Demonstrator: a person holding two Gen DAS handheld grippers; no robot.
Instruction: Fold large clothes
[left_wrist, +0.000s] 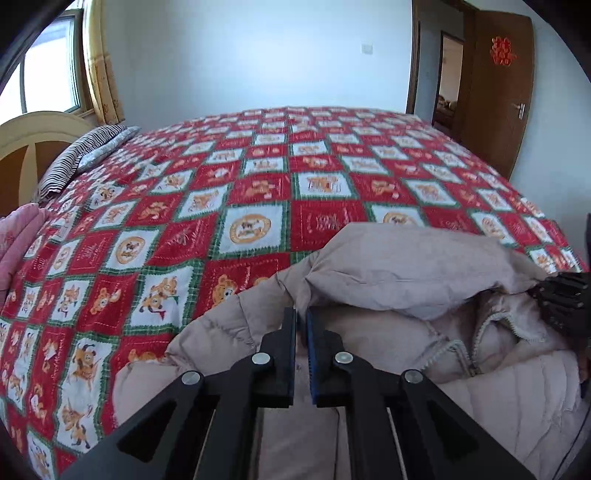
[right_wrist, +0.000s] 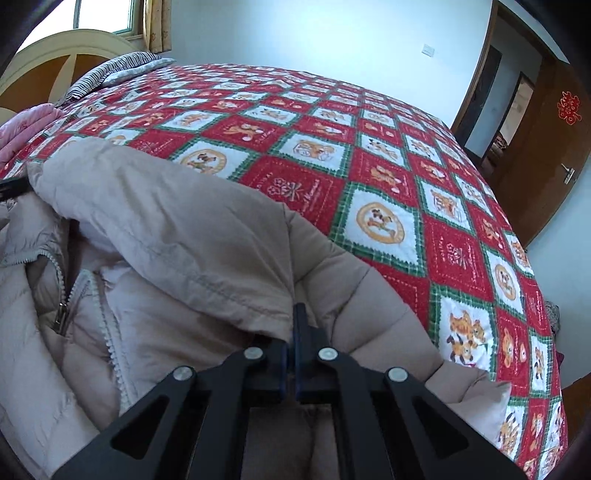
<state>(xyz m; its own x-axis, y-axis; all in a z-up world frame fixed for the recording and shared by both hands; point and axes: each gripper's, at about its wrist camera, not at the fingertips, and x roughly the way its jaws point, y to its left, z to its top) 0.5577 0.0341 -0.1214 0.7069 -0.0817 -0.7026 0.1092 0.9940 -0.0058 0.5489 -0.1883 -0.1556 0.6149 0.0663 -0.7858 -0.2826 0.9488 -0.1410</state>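
A beige quilted puffer jacket (left_wrist: 388, 266) lies at the near edge of the bed, its padded hood (right_wrist: 155, 221) raised in a thick roll across the far side of the garment. Below the hood the collar opens, and a pale zipper (right_wrist: 99, 306) with a small metal pull runs down the front between the two padded halves.

The left gripper (left_wrist: 301, 321) sits at the jacket's left shoulder with its black fingers drawn almost together, a thin fold of the beige fabric pinched between the blue pads (only a narrow slit shows between them). The right gripper (right_wrist: 293, 317) is at the right shoulder, just beside the hood's seam, fingers likewise clenched, with the edge of the hood cloth draped over the left finger and caught between the two. In the left wrist view the right gripper's black body (left_wrist: 561, 299) appears at the far right, touching the jacket's collar.

Under the jacket spreads a red, white and green patchwork bedspread (left_wrist: 258, 192) printed with cartoon bears. A striped pillow (left_wrist: 85, 151) lies at the far left near the cream wooden headboard (left_wrist: 40, 136), with a pink quilt (left_wrist: 18, 236) nearer. At far right stands a brown wooden door (left_wrist: 498, 85) bearing a red paper ornament (left_wrist: 501, 51).
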